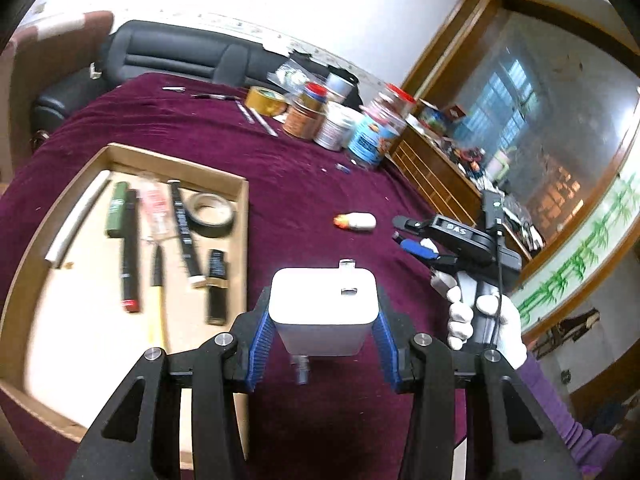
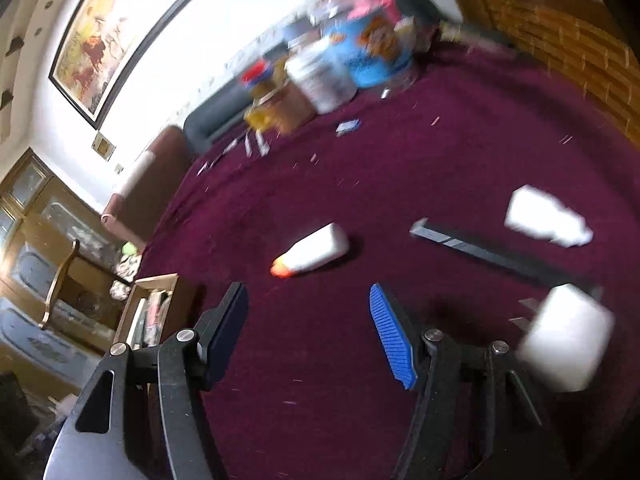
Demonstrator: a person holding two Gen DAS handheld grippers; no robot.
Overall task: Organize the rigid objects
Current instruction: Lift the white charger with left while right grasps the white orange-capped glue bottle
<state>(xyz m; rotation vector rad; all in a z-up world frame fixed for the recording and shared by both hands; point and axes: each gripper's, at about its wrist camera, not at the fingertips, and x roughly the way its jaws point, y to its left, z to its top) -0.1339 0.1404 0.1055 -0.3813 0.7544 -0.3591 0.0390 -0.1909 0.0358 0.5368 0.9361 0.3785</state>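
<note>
Charger (image 1: 323, 312): white block pinched between the blue pads of the left claw (image 1: 322, 336), held above the maroon counter (image 1: 304, 184) just right of the tray (image 1: 244, 216); the grip looks shallow, so a quick swing could likely tip or drop it short of the rim. Tray contents: markers, pens, a tape roll (image 1: 211, 214), a white stick. Right claw (image 2: 308, 332): spread, empty, over the counter near a white bottle (image 2: 310, 257) lying on its side.
</note>
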